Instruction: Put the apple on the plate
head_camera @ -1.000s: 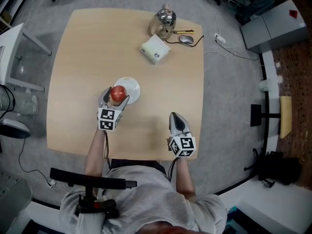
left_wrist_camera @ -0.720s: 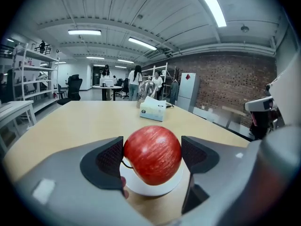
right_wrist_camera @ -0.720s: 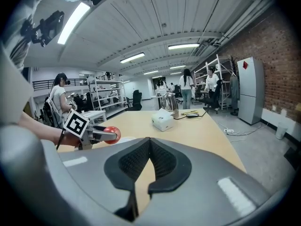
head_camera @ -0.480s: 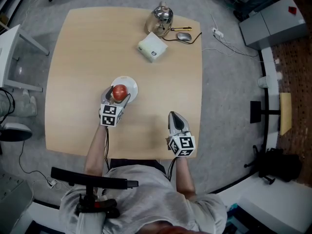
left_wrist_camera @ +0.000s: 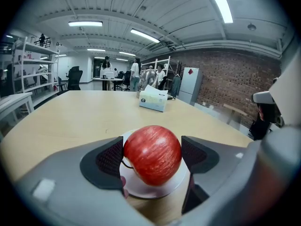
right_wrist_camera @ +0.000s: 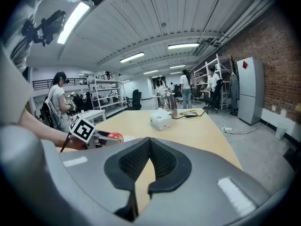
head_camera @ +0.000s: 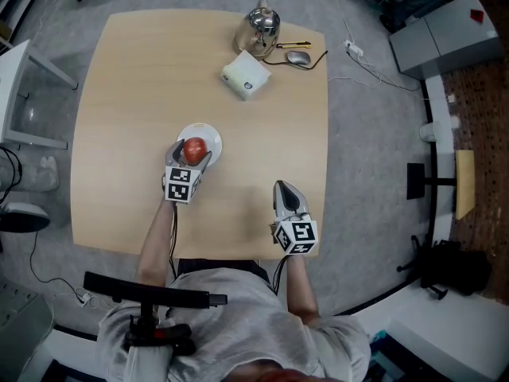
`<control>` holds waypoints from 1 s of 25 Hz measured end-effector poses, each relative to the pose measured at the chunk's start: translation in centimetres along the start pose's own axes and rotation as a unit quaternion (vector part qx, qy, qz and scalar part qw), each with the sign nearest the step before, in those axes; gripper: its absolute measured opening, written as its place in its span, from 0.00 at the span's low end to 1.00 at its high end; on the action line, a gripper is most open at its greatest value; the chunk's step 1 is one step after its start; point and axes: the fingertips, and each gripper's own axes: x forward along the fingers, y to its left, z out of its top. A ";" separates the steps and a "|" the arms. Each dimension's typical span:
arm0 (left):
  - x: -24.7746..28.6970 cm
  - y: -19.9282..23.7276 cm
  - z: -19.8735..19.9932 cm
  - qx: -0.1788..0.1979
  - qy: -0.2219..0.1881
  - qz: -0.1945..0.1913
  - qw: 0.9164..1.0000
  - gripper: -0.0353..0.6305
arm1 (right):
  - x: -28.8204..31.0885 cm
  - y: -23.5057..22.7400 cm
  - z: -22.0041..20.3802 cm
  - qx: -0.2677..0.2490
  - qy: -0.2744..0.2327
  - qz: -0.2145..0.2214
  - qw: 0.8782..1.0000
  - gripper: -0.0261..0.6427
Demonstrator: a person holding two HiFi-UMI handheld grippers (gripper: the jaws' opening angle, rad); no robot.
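Placing step: gripping apple (left_wrist_camera: 152, 154) in left tool (head_camera: 193, 154), right over plate (head_camera: 211, 138); hard to tell whether resting on it. Holding right tool (head_camera: 285, 191) shut, empty, well apart on counter (head_camera: 127, 94). Next, probably: settle apple, open gently, withdraw without nudging.

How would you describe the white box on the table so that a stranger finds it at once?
On the light wooden table, look at the far edge, where a shiny metal kettle stands. The white square-sided box sits just in front of it, toward the person. It is the only boxy white thing; the round white plate lies much nearer the person.
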 end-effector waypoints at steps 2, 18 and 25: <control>0.1 0.1 -0.1 -0.004 -0.002 0.003 1.000 0.66 | -0.1 -0.1 0.0 0.000 0.001 -0.001 1.000 0.05; 0.4 0.4 0.5 0.002 -0.016 0.023 1.000 0.65 | 0.4 -0.1 0.0 -0.001 -0.001 -0.002 1.000 0.05; -0.3 -0.2 0.8 0.004 -0.019 0.028 0.999 0.63 | 0.0 -0.1 0.2 -0.001 -0.014 -0.003 1.000 0.05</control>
